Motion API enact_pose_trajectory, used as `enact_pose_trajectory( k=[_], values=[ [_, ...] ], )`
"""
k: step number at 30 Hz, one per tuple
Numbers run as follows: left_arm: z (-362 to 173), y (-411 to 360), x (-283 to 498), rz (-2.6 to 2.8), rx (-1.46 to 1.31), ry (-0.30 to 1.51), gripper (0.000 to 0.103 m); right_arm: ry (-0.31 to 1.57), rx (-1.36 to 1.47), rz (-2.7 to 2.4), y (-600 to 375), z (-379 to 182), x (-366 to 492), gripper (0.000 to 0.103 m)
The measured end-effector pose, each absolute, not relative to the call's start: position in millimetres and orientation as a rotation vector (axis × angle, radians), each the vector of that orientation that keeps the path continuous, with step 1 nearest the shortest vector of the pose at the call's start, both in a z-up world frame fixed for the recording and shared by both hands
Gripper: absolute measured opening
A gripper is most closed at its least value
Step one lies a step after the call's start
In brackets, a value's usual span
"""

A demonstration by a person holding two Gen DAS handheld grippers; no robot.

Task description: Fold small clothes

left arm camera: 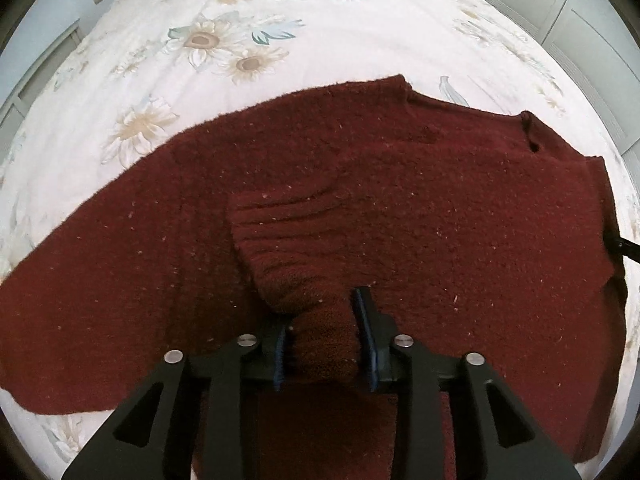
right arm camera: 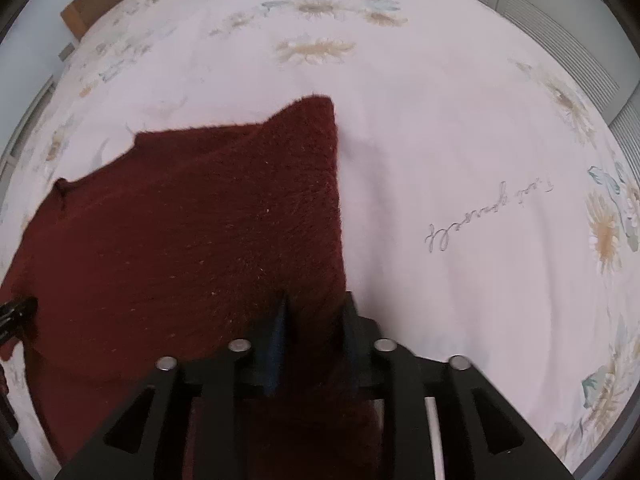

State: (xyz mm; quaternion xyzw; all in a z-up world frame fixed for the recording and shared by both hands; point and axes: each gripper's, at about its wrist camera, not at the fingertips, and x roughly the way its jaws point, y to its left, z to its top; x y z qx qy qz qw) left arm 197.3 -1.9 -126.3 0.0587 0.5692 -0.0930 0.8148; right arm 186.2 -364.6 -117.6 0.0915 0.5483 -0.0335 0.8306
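Observation:
A dark red knitted sweater lies spread on the bed. My left gripper is shut on its ribbed sleeve cuff, which lies folded over the sweater's body. In the right wrist view the sweater fills the left half, with a straight edge running up the middle. My right gripper is shut on that right edge of the sweater near the bottom. The other gripper's tip shows at the far left edge of the right wrist view.
The bed is covered with a white sheet printed with sunflowers and a cursive script. White cabinets stand at the right and a wooden headboard at the far end.

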Motion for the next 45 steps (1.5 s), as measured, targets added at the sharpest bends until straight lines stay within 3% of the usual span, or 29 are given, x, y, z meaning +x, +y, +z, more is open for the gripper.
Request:
enact_pose_trajectory(
  k=[2,4,6,8,10,15,22,30,45],
  values=[
    [-121,-5,196,-0.160,0.162,1.195,0.043,1.131,0.165,-0.072,-361,-103,183,0.067],
    [-110,-6,194,-0.151,0.156,1.171,0.059,1.082,0.138,-0.048,-351,-86,176,0.081],
    [-94,-1,191,-0.167,0.115,1.144,0.090,1.047,0.108,-0.026,-340,-70,171,0.082],
    [-76,-5,186,-0.177,0.104,1.094,0.101,1.007,0.073,-0.004,-329,-54,162,0.090],
    [-63,-12,182,-0.191,0.111,1.055,0.102,0.965,0.044,0.025,-311,-41,158,0.103],
    [-42,-42,174,-0.251,0.137,0.973,0.102,0.919,-0.036,0.082,-255,-38,159,0.103],
    [-80,-60,165,-0.252,0.138,1.002,0.102,0.998,-0.114,0.073,-215,-106,171,0.103],
    [-139,-43,159,-0.193,0.190,1.118,0.102,1.054,-0.065,-0.033,-269,-143,167,0.103],
    [-148,-34,153,-0.130,0.225,1.086,0.102,1.010,0.002,-0.038,-305,-156,155,0.103]
  ],
)
